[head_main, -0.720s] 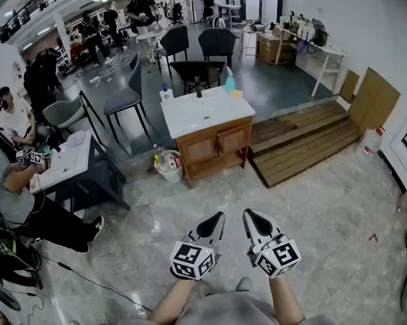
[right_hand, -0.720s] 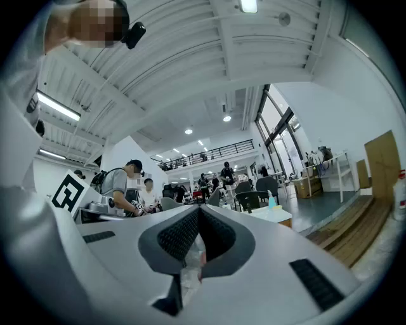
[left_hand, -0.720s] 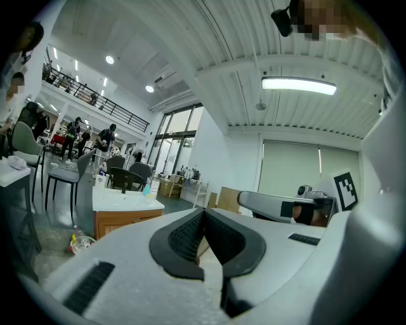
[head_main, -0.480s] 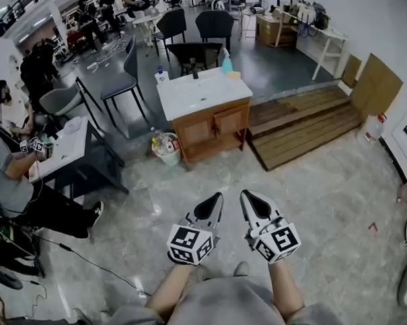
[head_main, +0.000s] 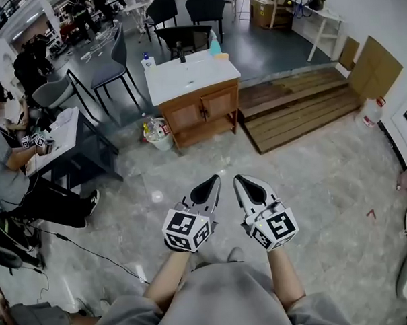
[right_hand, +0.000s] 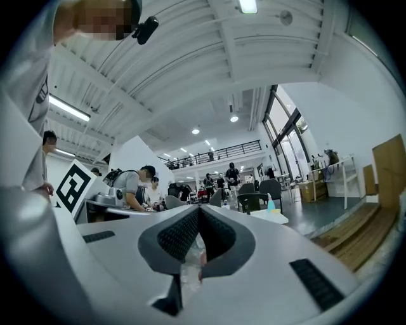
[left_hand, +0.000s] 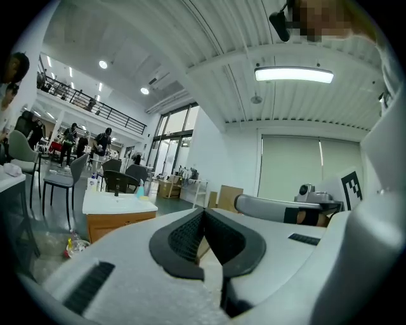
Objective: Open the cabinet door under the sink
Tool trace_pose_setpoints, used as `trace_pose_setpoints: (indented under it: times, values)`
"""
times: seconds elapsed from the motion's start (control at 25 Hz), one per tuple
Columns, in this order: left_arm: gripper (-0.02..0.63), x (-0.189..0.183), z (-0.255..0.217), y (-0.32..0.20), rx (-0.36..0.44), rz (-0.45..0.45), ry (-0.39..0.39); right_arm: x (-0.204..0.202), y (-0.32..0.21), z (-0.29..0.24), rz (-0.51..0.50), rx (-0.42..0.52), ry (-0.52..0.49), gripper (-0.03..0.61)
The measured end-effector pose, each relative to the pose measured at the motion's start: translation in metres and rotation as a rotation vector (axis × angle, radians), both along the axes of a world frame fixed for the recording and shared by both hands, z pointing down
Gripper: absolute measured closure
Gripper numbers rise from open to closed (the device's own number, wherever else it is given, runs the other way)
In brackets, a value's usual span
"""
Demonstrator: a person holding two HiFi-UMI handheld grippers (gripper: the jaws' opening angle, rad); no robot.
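The sink cabinet (head_main: 203, 113) is a small wooden unit with two closed doors and a white basin top (head_main: 189, 73). It stands far ahead on the floor, well beyond both grippers. My left gripper (head_main: 210, 186) and right gripper (head_main: 247, 185) are held side by side at waist height and point towards it. Both are shut with nothing between their jaws. In the left gripper view the left gripper (left_hand: 203, 212) has its black pads meeting, and the cabinet (left_hand: 117, 214) shows small at the left. In the right gripper view the right gripper (right_hand: 198, 212) also has its tips together.
A bin of bottles (head_main: 155, 135) stands at the cabinet's left. A low wooden platform (head_main: 302, 114) lies to its right. A seated person at a table (head_main: 58, 152) is at the left, with chairs (head_main: 112, 68) behind and a cable (head_main: 93, 254) across the marble floor.
The sink cabinet has slid up and to the left in the head view. Both grippers sit slightly higher in the picture, still shut and side by side.
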State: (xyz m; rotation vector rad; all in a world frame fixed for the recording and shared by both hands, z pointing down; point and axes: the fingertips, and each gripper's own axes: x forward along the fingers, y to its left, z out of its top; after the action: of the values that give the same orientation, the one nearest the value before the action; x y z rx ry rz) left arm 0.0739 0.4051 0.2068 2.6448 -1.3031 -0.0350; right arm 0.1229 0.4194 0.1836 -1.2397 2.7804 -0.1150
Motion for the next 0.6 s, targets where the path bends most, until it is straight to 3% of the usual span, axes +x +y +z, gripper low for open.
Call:
trace_pose_setpoints:
  times: [0.28,0.6]
  values:
    - [0.606,0.029,0.018,0.000,-0.039,-0.017,-0.015,0.034,-0.003,0.022,-0.010,-0.055,-0.022,0.569]
    - [0.606,0.022,0.035,-0.030,-0.071,-0.043,-0.021,0.034,-0.034,0.039,-0.015,-0.093,-0.047,0.569]
